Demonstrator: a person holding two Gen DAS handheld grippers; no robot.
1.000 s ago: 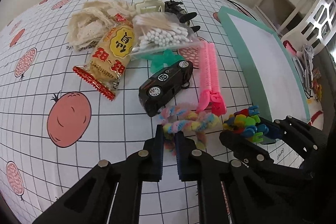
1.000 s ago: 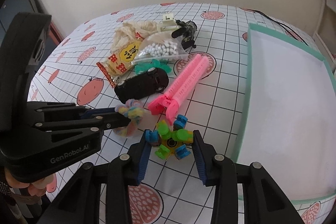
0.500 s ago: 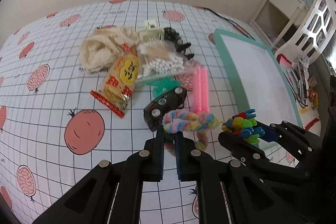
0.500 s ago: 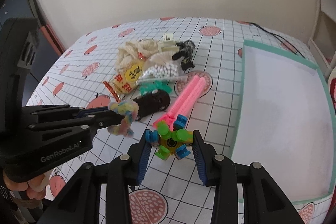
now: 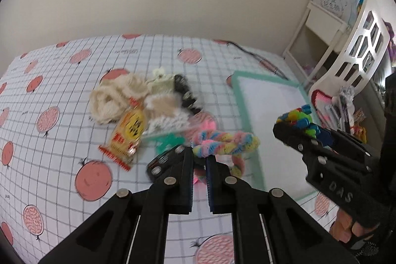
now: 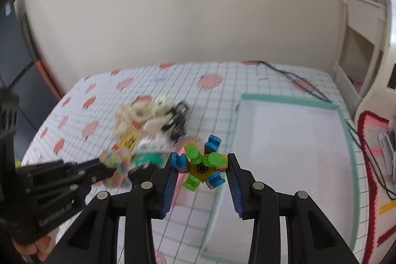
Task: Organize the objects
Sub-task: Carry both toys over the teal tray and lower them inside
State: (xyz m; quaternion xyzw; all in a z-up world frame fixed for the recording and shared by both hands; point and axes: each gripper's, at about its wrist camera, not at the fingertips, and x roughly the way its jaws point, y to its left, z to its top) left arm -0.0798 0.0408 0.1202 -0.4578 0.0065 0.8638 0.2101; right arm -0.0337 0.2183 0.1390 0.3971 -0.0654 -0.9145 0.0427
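Two grippers, each loaded. Left wrist view: left gripper (image 5: 199, 160) pinches the rope (image 5: 224, 142) above the table (image 5: 61, 140) — tray (image 5: 247, 105) lies ahead and to its right. Right wrist view: right gripper (image 6: 201, 170) clamps the spinner (image 6: 203, 165) over the tray's near-left edge — this hand is nearer

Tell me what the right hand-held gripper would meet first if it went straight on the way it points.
Probably the teal-rimmed tray: the right hand-held gripper, shut on the block spinner toy, points over its near-left rim. Depth is unclear.
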